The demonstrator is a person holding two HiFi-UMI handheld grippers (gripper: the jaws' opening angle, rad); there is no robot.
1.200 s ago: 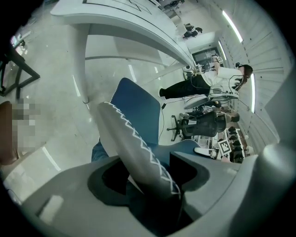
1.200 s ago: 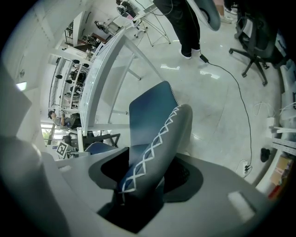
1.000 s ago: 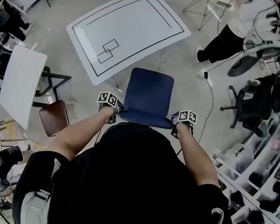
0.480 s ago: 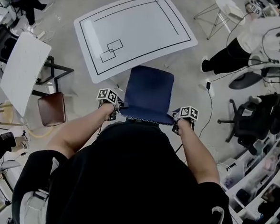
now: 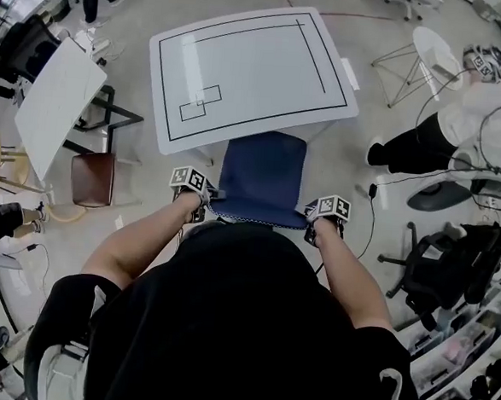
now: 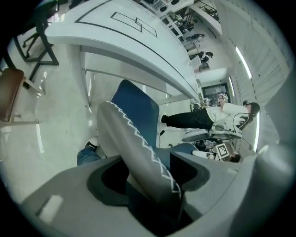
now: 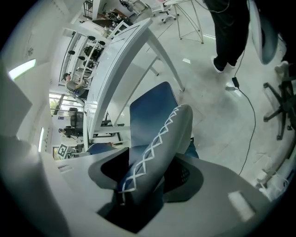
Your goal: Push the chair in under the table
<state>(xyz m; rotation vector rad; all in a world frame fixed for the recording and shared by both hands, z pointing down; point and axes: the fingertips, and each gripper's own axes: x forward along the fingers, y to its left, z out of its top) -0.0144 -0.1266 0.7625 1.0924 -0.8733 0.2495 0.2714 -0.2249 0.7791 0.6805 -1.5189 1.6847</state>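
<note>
A blue chair (image 5: 261,175) stands in front of me, the front of its seat under the near edge of the white table (image 5: 251,67) with black lines. My left gripper (image 5: 197,206) is shut on the left top corner of the chair back (image 6: 138,152), grey with white stitching. On the right top corner of the chair back (image 7: 155,152) my right gripper (image 5: 315,229) is shut in the same way. The blue seat (image 6: 136,109) shows beyond the jaws in the left gripper view and again as the seat (image 7: 150,113) in the right gripper view.
A brown chair (image 5: 91,179) and a second white table (image 5: 56,104) stand at the left. A person in black trousers (image 5: 412,146), a cable on the floor (image 5: 371,212) and a black office chair (image 5: 438,268) are at the right. A white round table (image 5: 436,50) is at the far right.
The chair has slid forward with both grippers on its back. Its seat front, clear of the table before, now lies under the table's near edge.
</note>
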